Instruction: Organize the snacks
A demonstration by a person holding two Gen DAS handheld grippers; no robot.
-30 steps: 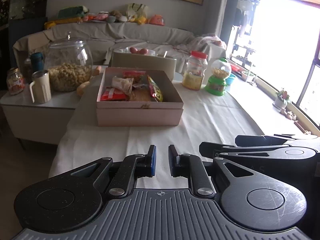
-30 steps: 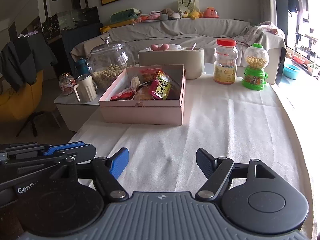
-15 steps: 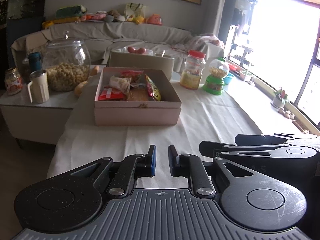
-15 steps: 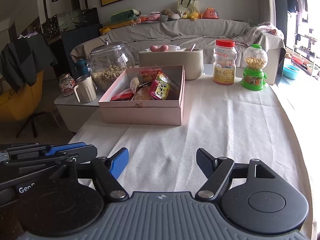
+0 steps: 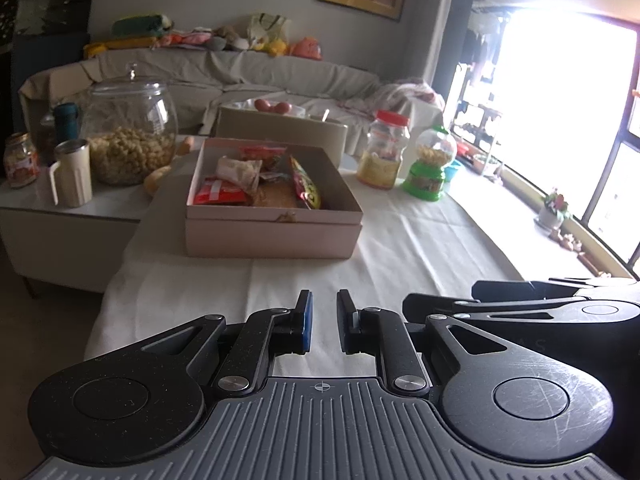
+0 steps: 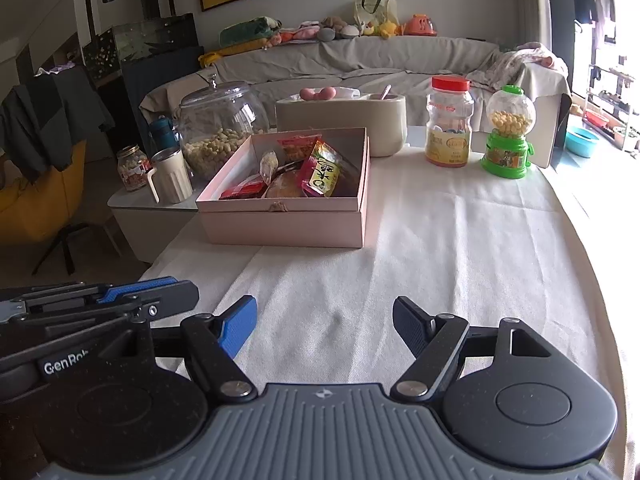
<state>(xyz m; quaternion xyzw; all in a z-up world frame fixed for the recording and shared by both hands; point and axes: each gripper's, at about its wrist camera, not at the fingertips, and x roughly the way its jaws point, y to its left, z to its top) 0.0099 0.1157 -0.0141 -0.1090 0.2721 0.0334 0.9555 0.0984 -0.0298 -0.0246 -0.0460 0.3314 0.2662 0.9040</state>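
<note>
A pink box [image 5: 272, 236] [image 6: 280, 226] stands on the white tablecloth and holds several snack packets, among them a red one [image 5: 216, 194] and a pink-and-yellow one [image 6: 322, 172]. My left gripper [image 5: 324, 320] is low over the cloth's near edge, well short of the box, its jaws nearly together with nothing between them. My right gripper [image 6: 324, 324] hangs beside it to the right, open and empty. Each gripper shows at the edge of the other's view.
A glass jar of nuts [image 6: 220, 136], a cream mug [image 6: 170, 178] and a small jar [image 6: 132, 168] stand on a side table to the left. A beige container [image 6: 344, 120], a red-lidded jar [image 6: 448, 122] and a green candy dispenser [image 6: 508, 136] stand behind the box. A sofa runs along the back.
Both grippers have drawn back slightly from the box. Their jaws have not changed.
</note>
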